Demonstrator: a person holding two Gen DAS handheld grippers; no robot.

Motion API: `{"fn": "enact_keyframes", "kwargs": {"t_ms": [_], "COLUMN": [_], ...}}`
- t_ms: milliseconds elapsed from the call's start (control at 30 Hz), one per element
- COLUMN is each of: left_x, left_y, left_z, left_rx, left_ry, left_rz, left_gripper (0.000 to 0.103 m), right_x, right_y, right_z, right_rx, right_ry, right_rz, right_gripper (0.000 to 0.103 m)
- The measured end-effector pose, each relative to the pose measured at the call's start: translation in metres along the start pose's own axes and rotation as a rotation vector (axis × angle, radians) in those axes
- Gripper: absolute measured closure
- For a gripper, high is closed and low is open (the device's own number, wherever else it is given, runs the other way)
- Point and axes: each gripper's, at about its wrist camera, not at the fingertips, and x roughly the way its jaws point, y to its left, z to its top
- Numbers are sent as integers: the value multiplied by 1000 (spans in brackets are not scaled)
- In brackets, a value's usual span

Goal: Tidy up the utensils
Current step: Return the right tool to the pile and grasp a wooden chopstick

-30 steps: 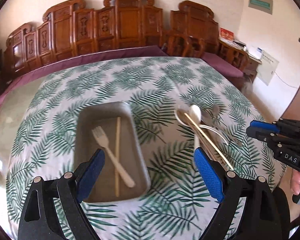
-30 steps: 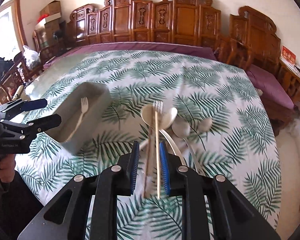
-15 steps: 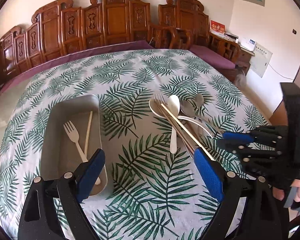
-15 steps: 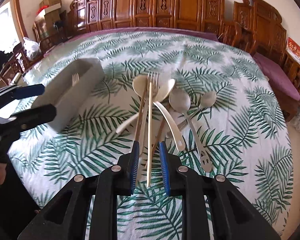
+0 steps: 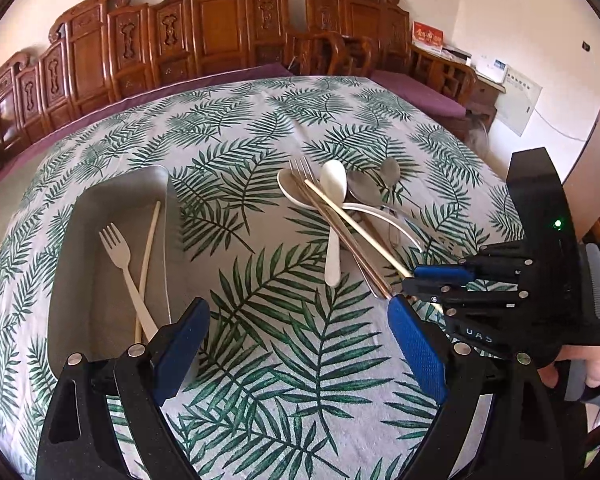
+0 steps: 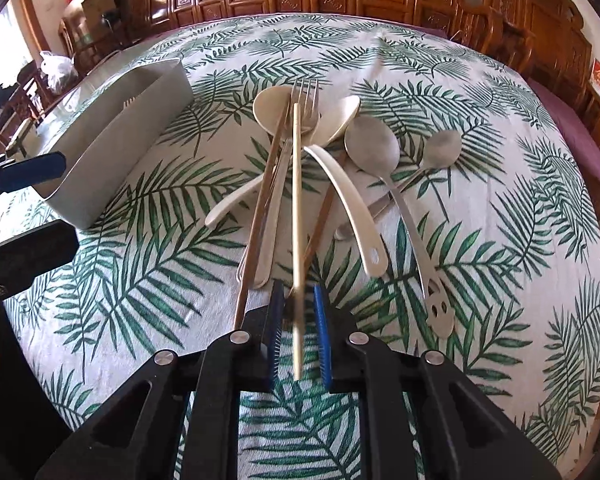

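A grey tray (image 5: pixel 92 280) on the left holds a cream fork (image 5: pixel 120 256) and one cream chopstick (image 5: pixel 148 252). To its right lies a pile: a cream chopstick (image 6: pixel 297 200) on top, brown chopsticks (image 6: pixel 260 208), a metal fork (image 6: pixel 306 92), cream spoons (image 6: pixel 272 112) and metal spoons (image 6: pixel 372 144). My right gripper (image 6: pixel 298 292) is low over the pile's near end. Its jaws are closing around the cream chopstick, with a small gap still showing on each side. My left gripper (image 5: pixel 298 308) hovers wide open over the cloth between tray and pile, holding nothing.
A round table with a palm-leaf cloth (image 5: pixel 300 360) carries everything. Carved wooden chairs (image 5: pixel 220 32) ring its far side. The tray's wall (image 6: pixel 112 148) stands left of the pile. A person's hand (image 5: pixel 592 372) grips the right tool.
The right gripper has sunk onto the pile's near end and its jaws have narrowed around the cream chopstick. The left gripper has drifted right and lower, away from the tray.
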Motion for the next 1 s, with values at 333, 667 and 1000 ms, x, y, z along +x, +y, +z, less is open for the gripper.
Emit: {"fn": "enact_keyframes", "kwargs": {"t_ms": [333, 667, 1000], "left_x": [3, 10, 38], "left_y": [-9, -34, -66], "left_z": [-11, -7, 3], "left_rx": [11, 52, 20], "left_ry": [18, 71, 144], "left_rz": [8, 49, 47], "left_gripper": [16, 16, 27], "right_x": [-32, -72, -92], "right_y": [0, -19, -51], "right_z": [-15, -38, -38], "right_rx": [-2, 3, 43], "right_ry": [-33, -110, -162], "right_rz": [42, 34, 18], "right_gripper": [97, 97, 97]}}
